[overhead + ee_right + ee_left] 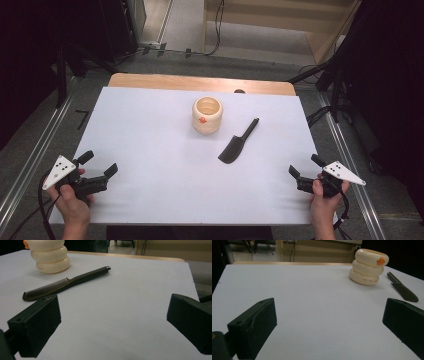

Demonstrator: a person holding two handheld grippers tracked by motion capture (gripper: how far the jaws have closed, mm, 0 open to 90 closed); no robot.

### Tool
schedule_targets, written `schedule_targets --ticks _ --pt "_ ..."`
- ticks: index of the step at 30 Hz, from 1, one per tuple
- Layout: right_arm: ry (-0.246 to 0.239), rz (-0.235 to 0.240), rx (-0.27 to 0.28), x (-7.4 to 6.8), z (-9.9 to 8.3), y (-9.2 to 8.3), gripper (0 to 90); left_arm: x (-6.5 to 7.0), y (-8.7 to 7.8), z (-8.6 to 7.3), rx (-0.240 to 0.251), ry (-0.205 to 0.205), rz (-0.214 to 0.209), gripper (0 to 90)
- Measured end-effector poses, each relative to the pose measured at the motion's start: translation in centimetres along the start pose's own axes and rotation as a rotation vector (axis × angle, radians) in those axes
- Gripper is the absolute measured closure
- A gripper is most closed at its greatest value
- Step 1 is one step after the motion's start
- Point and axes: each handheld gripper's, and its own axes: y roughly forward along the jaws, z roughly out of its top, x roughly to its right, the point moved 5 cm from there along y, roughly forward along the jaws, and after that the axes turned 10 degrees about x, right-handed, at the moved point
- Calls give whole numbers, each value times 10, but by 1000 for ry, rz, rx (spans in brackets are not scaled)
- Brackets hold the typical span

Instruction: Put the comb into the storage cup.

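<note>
Cream ringed holder (368, 267) bears tiny, unreadable orange lettering beside comb (62, 285).

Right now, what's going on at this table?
A person holds a gripper in each hand at the near edge of a white table. The left gripper and the right gripper both have their jaws open and hold nothing. Farther out, untouched, a cream ringed cup stands upright with a black comb lying flat beside it, on the right gripper's side. Nothing has been picked up yet.
</note>
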Motion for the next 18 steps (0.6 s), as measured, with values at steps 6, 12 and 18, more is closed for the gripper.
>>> schedule_targets --ticks 6,12,18 --pt "-21 -33 -7 -1 2 -1 0 -1 -2 0 5 -6 -1 0" --pt "-8 9 -43 -8 12 4 18 0 -2 0 3 -1 -3 0" --pt "-33 19 -79 -18 31 14 144 1 -2 0 1 -1 -11 0"
